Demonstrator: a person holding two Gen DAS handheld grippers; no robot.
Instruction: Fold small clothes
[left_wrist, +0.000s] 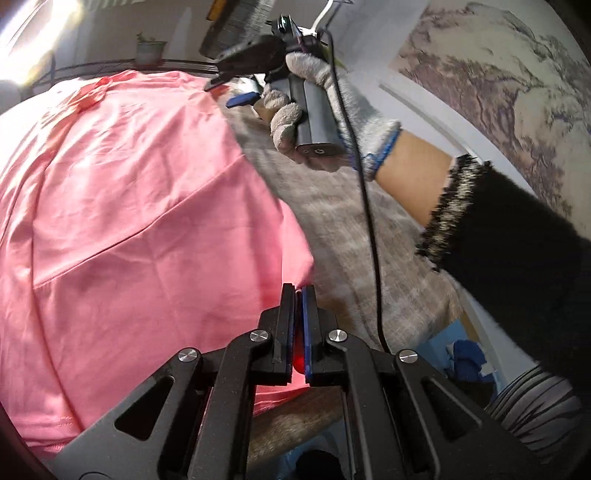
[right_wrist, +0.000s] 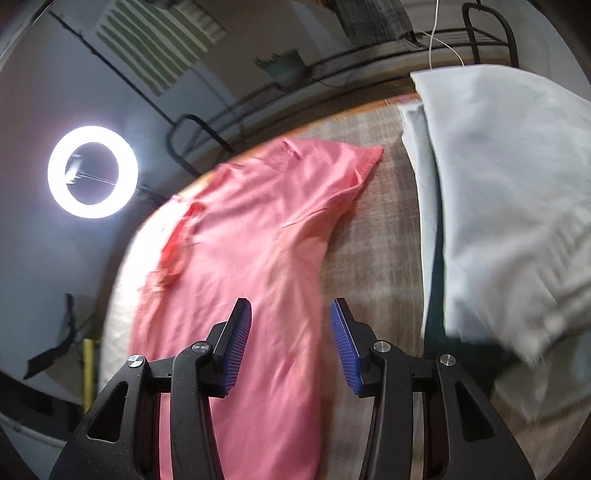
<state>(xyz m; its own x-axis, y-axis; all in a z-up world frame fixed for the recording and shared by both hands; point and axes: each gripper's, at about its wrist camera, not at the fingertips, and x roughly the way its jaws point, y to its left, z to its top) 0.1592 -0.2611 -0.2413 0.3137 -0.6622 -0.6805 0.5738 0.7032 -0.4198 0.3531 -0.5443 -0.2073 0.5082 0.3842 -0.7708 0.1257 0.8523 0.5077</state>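
Observation:
A pink T-shirt lies spread on a grey checked cover. My left gripper is shut at the shirt's near right edge, and pink fabric shows pinched between its pads. At the far end of the shirt, a gloved hand holds my right gripper just above the cloth near its edge. In the right wrist view the right gripper stands open over the pink T-shirt, with nothing pressed between its blue pads. A sleeve points to the far right.
A pale folded cloth is piled on the cover right of the shirt. A lit ring light stands at the left. A dark metal rail and a potted plant are behind the bed. A black sleeve crosses at the right.

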